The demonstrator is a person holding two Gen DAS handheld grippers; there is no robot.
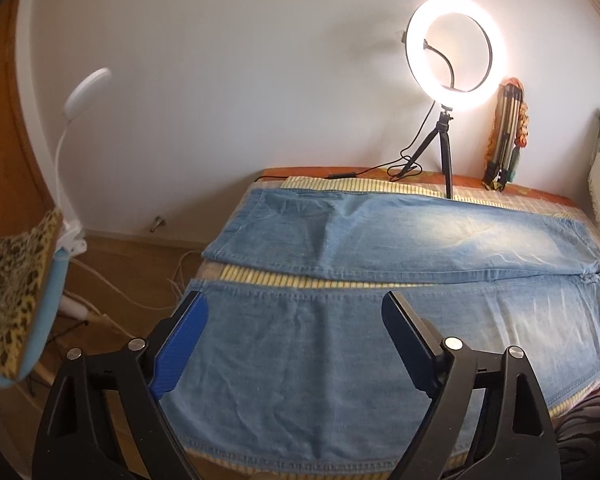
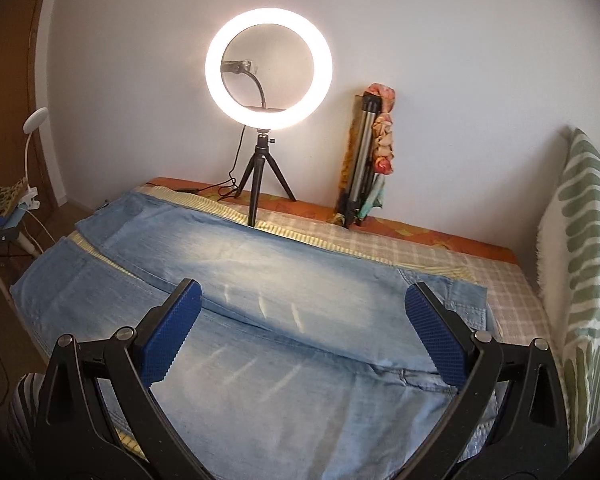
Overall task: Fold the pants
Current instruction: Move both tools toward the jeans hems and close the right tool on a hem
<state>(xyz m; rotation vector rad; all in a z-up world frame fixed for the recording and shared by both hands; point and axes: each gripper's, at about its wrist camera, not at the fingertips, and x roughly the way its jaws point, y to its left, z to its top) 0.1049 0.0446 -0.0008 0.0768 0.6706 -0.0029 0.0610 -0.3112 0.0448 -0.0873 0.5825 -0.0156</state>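
Note:
Light blue jeans lie flat on the bed, both legs spread side by side with a strip of yellow striped mat between them. My left gripper hovers open over the near leg close to its hem end, nothing between its blue pads. In the right wrist view the same jeans stretch from the hems at the left to the waist at the right. My right gripper hangs open above the thigh and crotch area, and its pads hold nothing.
A lit ring light on a small tripod stands on the bed's far edge by the wall, its cable trailing left. A folded tripod with a scarf leans on the wall. A striped pillow is at right. A clip lamp is at left.

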